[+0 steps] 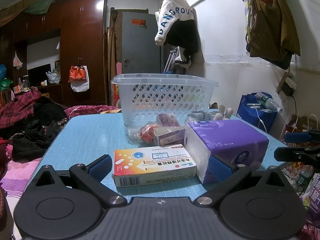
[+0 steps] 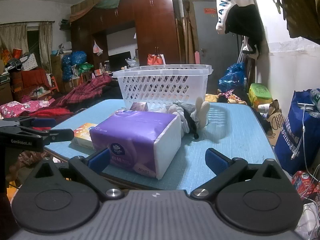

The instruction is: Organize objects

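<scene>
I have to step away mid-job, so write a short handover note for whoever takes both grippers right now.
Left gripper: open, holding nothing, low at the near edge with the orange-and-white cardboard medicine box between its fingers, untouched.
Right gripper: open, empty, in front of the purple plastic-wrapped tissue pack.
Blue table: also a small purple-and-white box, a red item in clear wrap, and crumpled cloth with a plush toy.
White slotted plastic basket stands at the far side.
Done: nothing visibly loaded.
Left: move everything into the basket.
</scene>
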`<action>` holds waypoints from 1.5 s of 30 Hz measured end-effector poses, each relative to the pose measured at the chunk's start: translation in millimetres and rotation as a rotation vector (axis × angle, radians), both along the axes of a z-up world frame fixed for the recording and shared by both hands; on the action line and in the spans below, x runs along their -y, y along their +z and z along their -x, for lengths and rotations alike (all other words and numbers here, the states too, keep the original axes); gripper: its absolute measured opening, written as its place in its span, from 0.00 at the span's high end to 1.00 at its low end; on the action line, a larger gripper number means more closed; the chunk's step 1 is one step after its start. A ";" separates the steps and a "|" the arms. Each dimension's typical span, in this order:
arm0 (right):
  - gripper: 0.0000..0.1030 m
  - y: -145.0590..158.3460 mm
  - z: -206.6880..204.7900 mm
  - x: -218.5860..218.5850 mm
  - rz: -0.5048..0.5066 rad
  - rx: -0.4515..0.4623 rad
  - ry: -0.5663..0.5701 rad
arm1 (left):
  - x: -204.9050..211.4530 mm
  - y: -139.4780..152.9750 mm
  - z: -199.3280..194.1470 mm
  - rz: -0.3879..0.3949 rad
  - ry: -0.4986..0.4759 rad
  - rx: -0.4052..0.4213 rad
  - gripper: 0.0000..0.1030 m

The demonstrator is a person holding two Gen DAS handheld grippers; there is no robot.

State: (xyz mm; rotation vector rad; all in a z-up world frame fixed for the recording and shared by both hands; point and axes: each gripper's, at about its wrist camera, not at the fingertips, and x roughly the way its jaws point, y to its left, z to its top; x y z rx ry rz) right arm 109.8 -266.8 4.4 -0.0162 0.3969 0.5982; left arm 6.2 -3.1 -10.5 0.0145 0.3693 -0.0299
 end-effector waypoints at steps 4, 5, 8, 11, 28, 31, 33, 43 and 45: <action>0.00 0.2 -0.2 -0.2 0.001 0.000 -0.001 | 0.7 -1.2 0.6 -0.002 -0.004 -0.002 0.00; 0.00 0.1 -0.2 -0.2 0.000 -0.001 -0.001 | 0.8 -1.2 0.6 -0.001 -0.004 -0.002 0.00; 0.00 -0.1 -0.1 -0.6 -0.001 -0.001 -0.002 | 1.0 -1.3 0.7 -0.002 -0.003 -0.002 0.00; 0.00 -0.5 -0.5 -0.7 -0.002 -0.004 -0.002 | 1.0 -1.1 0.5 -0.001 -0.004 -0.003 0.00; 0.00 -1.7 -2.0 0.2 -0.007 -0.011 -0.003 | 0.7 -1.2 -0.2 0.001 -0.012 -0.010 0.00; 0.00 -1.8 -2.1 0.3 -0.007 -0.012 -0.003 | 0.8 -1.2 -0.2 0.002 -0.011 -0.009 0.00; 0.00 -2.2 -1.9 0.2 -0.007 -0.012 -0.003 | 0.8 -1.2 -0.2 0.002 -0.012 -0.010 0.00; 0.00 -2.0 -3.3 1.8 -0.010 -0.022 -0.006 | 1.2 -1.7 0.0 0.002 -0.013 -0.009 0.00; 0.00 -1.6 -3.8 1.7 -0.009 -0.021 -0.006 | 1.1 -1.7 -0.1 0.003 -0.013 -0.011 0.00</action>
